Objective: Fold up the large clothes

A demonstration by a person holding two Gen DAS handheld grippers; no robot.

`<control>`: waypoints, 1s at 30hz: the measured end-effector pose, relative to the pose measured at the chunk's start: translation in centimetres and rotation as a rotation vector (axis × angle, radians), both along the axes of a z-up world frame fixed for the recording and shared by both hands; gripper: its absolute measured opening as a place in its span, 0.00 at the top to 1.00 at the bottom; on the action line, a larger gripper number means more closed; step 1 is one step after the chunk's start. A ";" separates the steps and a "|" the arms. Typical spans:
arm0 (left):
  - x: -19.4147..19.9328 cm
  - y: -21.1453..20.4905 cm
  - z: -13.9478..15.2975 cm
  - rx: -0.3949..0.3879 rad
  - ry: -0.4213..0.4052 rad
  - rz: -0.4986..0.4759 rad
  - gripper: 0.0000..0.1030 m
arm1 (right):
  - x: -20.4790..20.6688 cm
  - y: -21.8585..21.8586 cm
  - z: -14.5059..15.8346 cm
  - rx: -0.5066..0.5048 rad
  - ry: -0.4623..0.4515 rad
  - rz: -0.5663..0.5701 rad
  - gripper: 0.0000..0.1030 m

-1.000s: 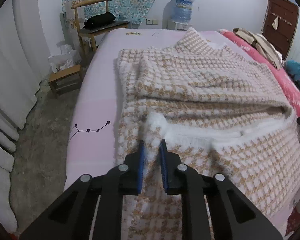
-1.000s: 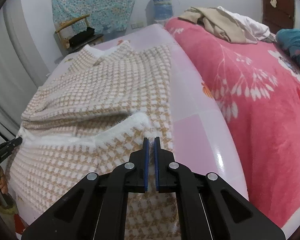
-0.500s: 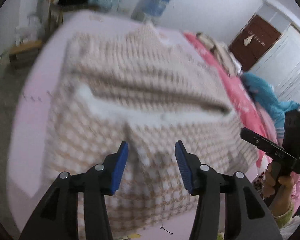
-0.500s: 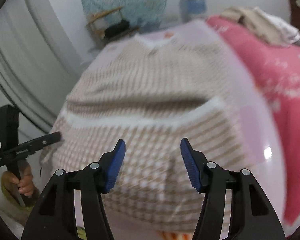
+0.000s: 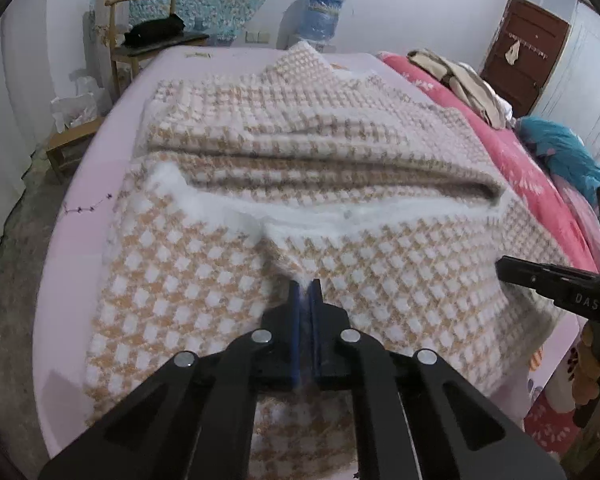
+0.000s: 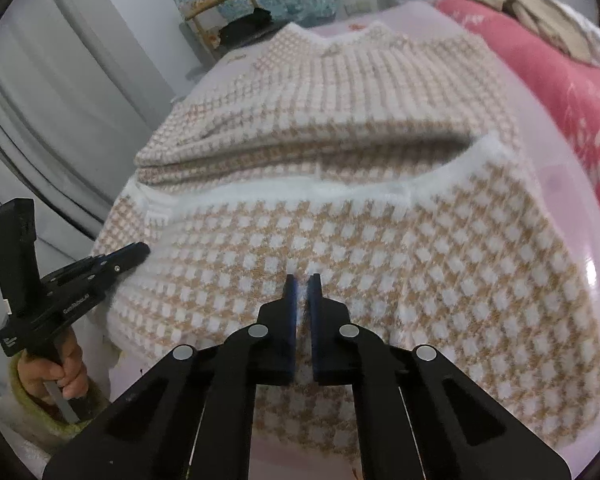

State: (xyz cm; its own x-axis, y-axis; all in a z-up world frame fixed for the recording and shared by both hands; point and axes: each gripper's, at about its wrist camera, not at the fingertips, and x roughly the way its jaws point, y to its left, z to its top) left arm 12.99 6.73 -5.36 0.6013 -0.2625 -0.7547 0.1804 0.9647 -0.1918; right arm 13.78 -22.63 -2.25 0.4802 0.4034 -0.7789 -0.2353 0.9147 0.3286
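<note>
A beige-and-white checked sweater point(image 5: 340, 152) lies on the pink bed point(image 5: 72, 260). Its lower part is folded up over the body, and the white hem band point(image 5: 380, 212) runs across the middle. My left gripper point(image 5: 305, 286) is closing on the near part of the sweater, and a small ridge of knit rises into its blue pads. The right wrist view shows that gripper point(image 6: 140, 250) at the sweater's point(image 6: 380, 240) left edge. My right gripper point(image 6: 302, 280) is closing too, with white fuzz pinched in the thin slit between its pads. In the left wrist view it point(image 5: 504, 270) touches the right edge.
A red flowered blanket point(image 5: 532, 168) covers the bed's right side, with a heap of clothes point(image 5: 460, 76) and a teal cloth point(image 5: 560, 144) on it. A wooden chair point(image 5: 140, 12) and a low stool point(image 5: 72, 140) stand at the left. A hand point(image 6: 60, 368) holds the left gripper's handle.
Both grippers let go of the white hem band, opened wide, drew back toward the near edge and shut again on the knit there. The folded part now lies flat.
</note>
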 end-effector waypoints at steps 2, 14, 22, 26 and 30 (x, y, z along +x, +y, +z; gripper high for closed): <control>-0.3 0.5 0.9 0.008 -0.044 0.004 0.96 | -0.1 -0.1 0.8 0.010 -0.029 -0.013 0.99; 2.1 -0.2 -1.0 0.070 -0.041 -0.006 0.96 | 2.4 0.6 -1.4 -0.045 -0.035 -0.040 0.97; 2.2 0.0 -1.1 0.068 -0.042 -0.006 0.95 | 2.7 -2.6 1.4 -0.046 -0.101 -0.129 0.80; 2.2 -0.1 -1.1 0.084 -0.042 -0.013 0.94 | 3.8 -5.5 0.8 -0.123 -0.117 -0.245 0.81; 2.4 -0.1 -1.0 0.085 -0.038 -0.020 0.93 | 4.7 -8.3 -1.5 -0.107 -0.068 -0.316 0.89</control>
State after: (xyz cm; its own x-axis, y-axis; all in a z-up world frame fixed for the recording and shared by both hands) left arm 15.43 6.61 -6.39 0.6250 -0.2110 -0.7516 0.2058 0.9733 -0.1020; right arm 18.48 -30.92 -3.80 0.6205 0.1443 -0.7708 0.0473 0.9742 0.2205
